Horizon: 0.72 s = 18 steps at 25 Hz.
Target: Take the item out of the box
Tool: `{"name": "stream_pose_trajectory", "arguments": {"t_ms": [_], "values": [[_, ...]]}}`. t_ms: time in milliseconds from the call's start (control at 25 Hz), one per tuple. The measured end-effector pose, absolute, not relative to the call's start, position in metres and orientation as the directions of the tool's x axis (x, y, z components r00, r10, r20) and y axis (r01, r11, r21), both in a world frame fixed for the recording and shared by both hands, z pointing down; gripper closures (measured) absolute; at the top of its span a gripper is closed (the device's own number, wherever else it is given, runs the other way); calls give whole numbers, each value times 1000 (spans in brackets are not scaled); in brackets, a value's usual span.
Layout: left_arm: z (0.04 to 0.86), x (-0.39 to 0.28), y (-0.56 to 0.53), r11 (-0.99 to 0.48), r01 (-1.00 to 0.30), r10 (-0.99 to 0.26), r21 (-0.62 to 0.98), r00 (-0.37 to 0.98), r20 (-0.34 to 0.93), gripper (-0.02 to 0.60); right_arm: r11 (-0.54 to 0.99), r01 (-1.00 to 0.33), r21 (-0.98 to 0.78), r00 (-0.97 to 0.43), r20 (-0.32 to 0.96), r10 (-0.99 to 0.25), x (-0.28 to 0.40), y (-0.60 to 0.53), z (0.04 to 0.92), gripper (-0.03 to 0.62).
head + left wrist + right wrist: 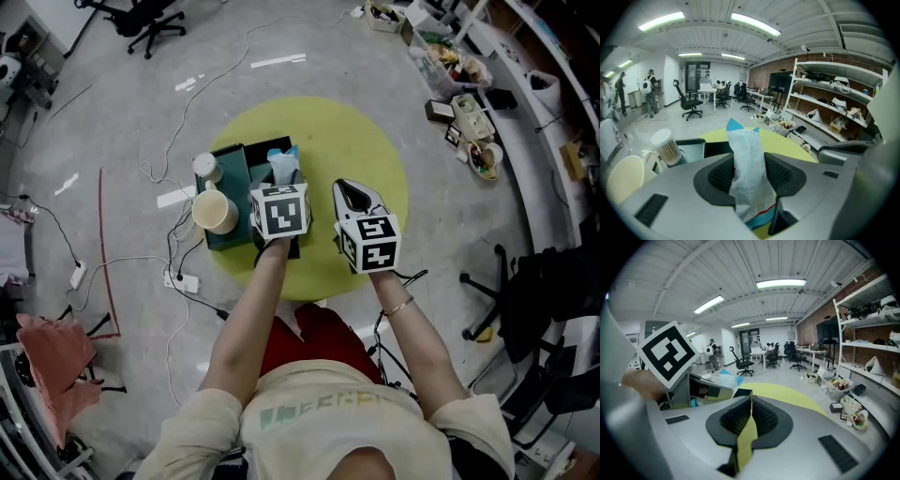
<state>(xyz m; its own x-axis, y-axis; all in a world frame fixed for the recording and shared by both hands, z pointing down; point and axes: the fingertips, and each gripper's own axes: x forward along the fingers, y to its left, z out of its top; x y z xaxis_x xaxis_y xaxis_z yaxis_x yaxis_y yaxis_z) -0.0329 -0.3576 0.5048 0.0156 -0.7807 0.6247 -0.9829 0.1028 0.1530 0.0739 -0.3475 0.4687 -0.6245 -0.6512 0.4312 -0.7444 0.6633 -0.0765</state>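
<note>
White-and-blue packet (284, 165) gripped at the box (231, 171): the lift-out step, I judge.
Head view: the left gripper (283, 184) holds the packet at the dark green box's far right part on the yellow table (366, 141); the right gripper (351, 193) hangs just right of it. Left gripper view: jaws clamped on the packet. Right gripper view: jaws together, empty. The next move calls for clearing the rim.

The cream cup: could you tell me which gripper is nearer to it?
Left. The left gripper is just beside the cup; the right gripper lies farther off, past the left.
</note>
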Motion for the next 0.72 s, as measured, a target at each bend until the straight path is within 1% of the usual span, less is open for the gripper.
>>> {"name": "stream_pose_trajectory", "arguments": {"t_ms": [720], "values": [[452, -31, -313, -62, -987, -839, 147, 131, 528, 379, 592, -803, -70, -570, 378, -729, 75, -296, 435, 557]]}}
